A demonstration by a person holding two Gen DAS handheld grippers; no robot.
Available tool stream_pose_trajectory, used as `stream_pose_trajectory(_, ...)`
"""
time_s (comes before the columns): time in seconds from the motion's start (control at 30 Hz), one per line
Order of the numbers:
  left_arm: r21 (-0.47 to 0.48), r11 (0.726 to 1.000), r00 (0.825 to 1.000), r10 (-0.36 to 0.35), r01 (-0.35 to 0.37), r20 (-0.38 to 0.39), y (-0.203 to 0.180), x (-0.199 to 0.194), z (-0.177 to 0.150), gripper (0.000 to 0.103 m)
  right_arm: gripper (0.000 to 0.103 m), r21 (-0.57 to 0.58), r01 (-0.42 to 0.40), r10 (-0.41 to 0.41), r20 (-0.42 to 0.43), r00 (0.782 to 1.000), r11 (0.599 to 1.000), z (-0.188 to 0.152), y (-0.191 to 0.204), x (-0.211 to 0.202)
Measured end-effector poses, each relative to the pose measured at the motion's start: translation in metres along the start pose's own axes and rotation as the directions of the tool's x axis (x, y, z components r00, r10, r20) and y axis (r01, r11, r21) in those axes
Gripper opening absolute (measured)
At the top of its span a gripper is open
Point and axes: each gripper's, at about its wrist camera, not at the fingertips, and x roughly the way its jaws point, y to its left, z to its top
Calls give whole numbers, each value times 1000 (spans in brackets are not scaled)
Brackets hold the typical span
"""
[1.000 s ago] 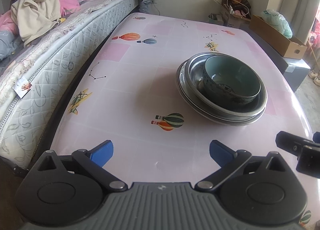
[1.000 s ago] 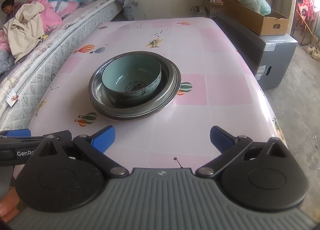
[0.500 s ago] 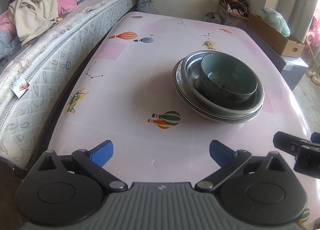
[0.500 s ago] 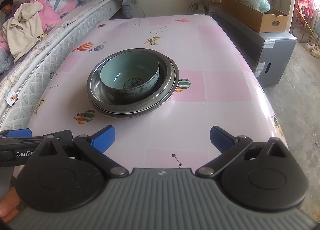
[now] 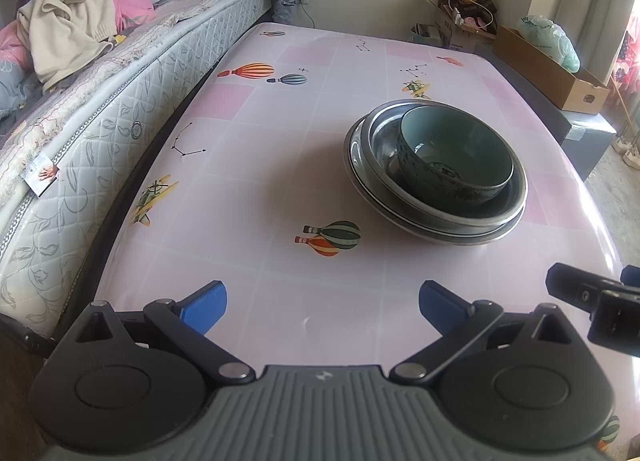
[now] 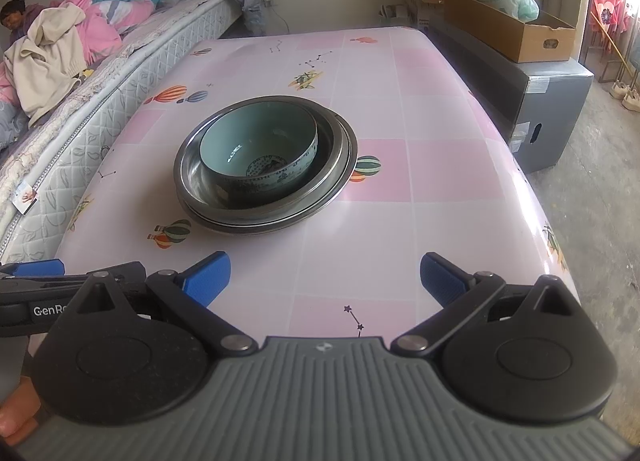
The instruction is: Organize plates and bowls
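Two dishes of metal sit nested on the pink table in the left wrist view, with a green bowl inside them, probably stacked so to save place. The left gripper is released and empty, well apart from the stack.

From the right wrist view, the stack stands in the middle of the table. The right gripper is also spread wide, holding nothing; I judge the organizing is nearly finished.
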Motion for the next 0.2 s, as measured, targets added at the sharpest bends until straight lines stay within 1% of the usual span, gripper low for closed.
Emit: stream_pose_trajectory(0.2, -1, 1000, 1000, 0, 0, 0, 0, 0, 0, 103, 102, 3, 0, 0, 0, 1000, 1000, -1, 0, -1)
